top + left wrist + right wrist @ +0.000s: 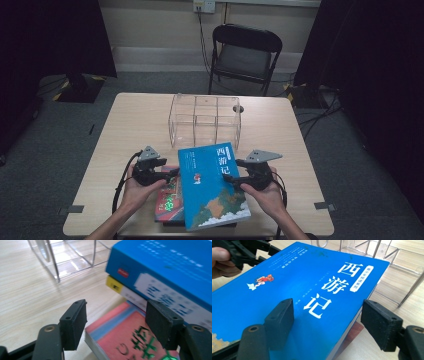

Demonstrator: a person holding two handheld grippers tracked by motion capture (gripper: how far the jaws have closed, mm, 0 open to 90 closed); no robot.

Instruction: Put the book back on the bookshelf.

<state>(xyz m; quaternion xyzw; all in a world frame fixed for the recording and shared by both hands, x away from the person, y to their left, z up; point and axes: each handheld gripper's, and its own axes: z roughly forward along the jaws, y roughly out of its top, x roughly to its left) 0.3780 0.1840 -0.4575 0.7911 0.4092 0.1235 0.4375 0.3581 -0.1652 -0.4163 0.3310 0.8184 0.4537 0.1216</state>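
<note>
A blue book (212,186) with white Chinese characters lies on top of a stack near the table's front edge, over a red-covered book (168,200). In the left gripper view the blue book (170,272) rests on a yellow-and-white spine (125,291), with the red book (125,337) lowest. My left gripper (170,173) is open at the stack's left side, its jaws over the red book's corner. My right gripper (231,177) is open at the blue book's right edge; the blue book (307,297) lies between and below its jaws (328,322).
A clear acrylic organizer (205,120) with several compartments stands behind the books at mid-table. A black folding chair (244,57) sits beyond the table's far edge. Bare wood table (130,125) spreads to the left and right of the stack.
</note>
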